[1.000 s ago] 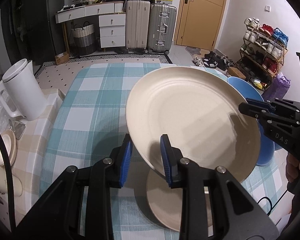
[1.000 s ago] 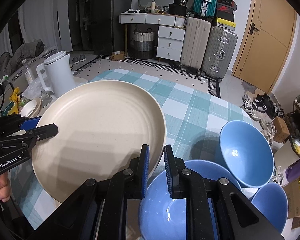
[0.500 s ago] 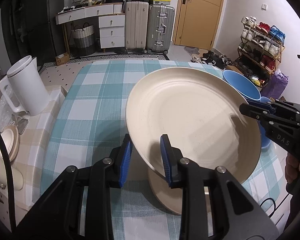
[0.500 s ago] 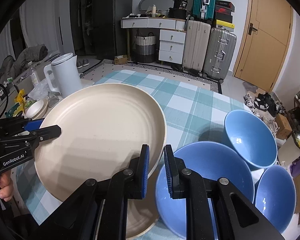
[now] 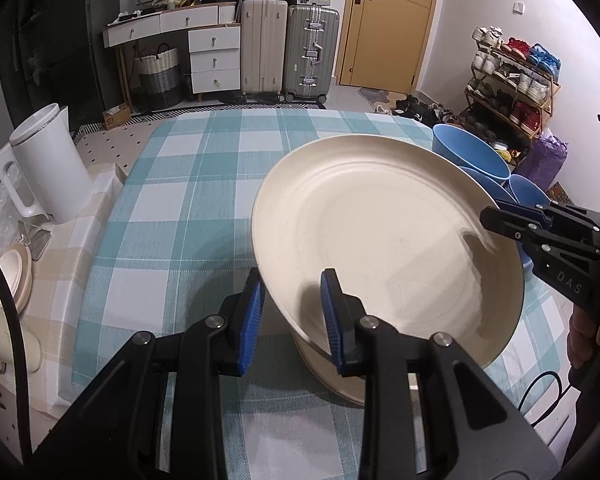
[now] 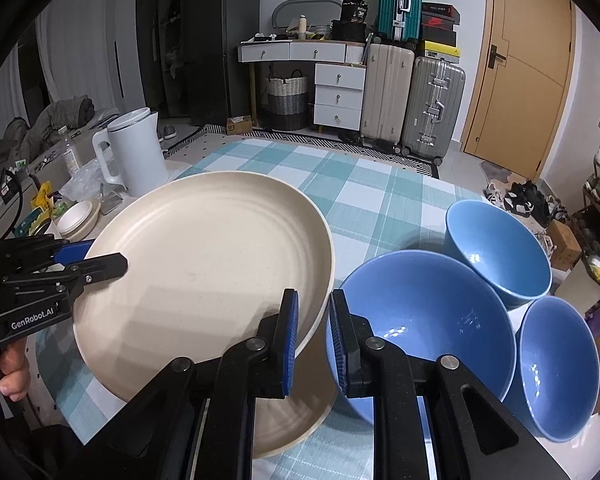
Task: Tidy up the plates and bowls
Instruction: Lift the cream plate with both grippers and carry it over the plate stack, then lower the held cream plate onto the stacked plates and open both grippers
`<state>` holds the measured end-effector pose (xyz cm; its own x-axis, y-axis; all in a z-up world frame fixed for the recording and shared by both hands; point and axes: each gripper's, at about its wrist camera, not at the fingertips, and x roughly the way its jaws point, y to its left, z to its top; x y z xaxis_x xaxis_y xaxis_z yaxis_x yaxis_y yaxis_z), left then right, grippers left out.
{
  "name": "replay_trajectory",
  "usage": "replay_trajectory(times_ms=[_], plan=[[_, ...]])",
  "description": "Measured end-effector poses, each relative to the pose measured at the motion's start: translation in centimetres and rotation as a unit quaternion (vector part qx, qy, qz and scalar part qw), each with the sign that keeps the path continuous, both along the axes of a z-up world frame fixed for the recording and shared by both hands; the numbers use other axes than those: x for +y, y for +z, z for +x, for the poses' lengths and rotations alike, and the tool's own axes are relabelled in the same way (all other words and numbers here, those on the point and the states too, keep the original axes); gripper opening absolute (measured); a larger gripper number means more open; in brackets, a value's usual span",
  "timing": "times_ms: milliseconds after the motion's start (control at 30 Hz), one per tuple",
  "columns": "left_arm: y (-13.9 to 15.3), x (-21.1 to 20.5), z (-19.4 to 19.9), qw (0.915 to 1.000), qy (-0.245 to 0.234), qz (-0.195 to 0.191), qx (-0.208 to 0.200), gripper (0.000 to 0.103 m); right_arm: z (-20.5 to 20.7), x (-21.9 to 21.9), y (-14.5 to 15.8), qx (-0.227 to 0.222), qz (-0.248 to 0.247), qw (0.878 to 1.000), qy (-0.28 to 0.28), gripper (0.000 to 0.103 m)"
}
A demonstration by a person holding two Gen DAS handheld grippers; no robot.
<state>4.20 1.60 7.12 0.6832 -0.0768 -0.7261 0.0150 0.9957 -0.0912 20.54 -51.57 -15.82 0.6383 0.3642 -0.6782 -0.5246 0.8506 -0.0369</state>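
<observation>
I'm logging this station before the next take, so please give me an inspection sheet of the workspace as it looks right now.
Surface: table under a teal checked cloth.
Job's things: large cream plate held tilted above a second cream plate lying on the cloth; three blue bowls grouped at the table's right side.
Clutter: white kettle and small cream dishes on the side surface to the left.
Grippers: left gripper and right gripper each have their jaws on the held plate's rim, at opposite edges.
Cables: black cable by the right edge; another at the left.
Surroundings: suitcases, white drawers, shoe rack, wooden door.
</observation>
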Motion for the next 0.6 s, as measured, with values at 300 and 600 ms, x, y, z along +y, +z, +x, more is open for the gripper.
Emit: replay_trajectory(times_ms=[300, 600], plan=[[-1.2, 0.0, -0.2, 0.9999, -0.016, 0.005, 0.004, 0.024, -1.6, 0.1, -1.1, -0.009, 0.000, 1.000, -0.014, 0.017], [-2.5, 0.0, 0.3, 0.9993, -0.030, 0.015, 0.016, 0.024, -3.2, 0.2, -2.0, -0.018, -0.004, 0.999, -0.031, 0.017]])
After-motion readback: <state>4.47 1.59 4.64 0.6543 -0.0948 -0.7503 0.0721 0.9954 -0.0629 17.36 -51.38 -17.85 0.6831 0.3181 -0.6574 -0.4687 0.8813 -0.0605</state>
